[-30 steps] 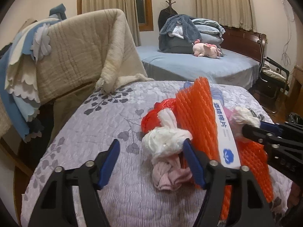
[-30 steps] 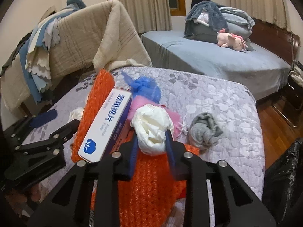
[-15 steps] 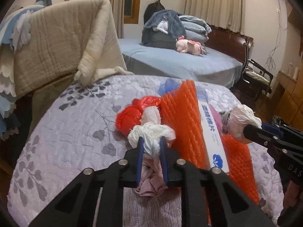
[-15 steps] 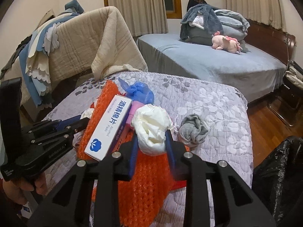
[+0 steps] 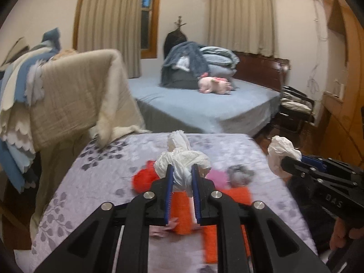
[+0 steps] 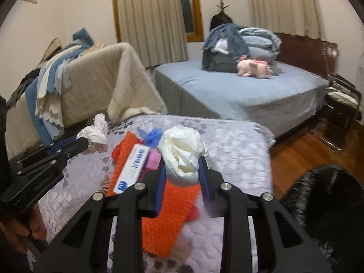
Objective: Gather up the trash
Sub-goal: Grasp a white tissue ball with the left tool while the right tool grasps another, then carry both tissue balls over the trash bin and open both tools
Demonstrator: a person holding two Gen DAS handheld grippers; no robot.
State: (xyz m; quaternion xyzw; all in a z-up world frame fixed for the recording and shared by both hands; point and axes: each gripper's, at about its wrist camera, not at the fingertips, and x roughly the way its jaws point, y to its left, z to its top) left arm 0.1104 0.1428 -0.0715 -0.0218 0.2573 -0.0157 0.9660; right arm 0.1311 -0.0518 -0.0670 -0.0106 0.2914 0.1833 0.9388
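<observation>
My left gripper (image 5: pixel 181 173) is shut on a knotted white plastic wad (image 5: pixel 182 159) and holds it lifted above the quilted bed (image 5: pixel 102 177). My right gripper (image 6: pixel 183 173) is shut on a crumpled white bag (image 6: pixel 183 150), also raised; it shows at the right of the left wrist view (image 5: pixel 281 153). Below lie orange bubble wrap (image 6: pixel 168 213), a white and blue box (image 6: pixel 133 168), a red net (image 5: pixel 143 180), a pink piece (image 5: pixel 217 177), a blue glove (image 6: pixel 152 136) and a grey wad (image 5: pixel 240 174).
A black trash bag (image 6: pixel 327 200) stands on the wooden floor at the right of the bed. Draped blankets (image 5: pixel 75 93) hang at the left. A second bed (image 6: pixel 238 91) with clothes and a pink plush toy lies behind. A chair (image 5: pixel 293 109) stands far right.
My left gripper closed on the knotted white wad and lifted it off the bed. Both grippers rose and swung right; the trash pile now lies lower in view.
</observation>
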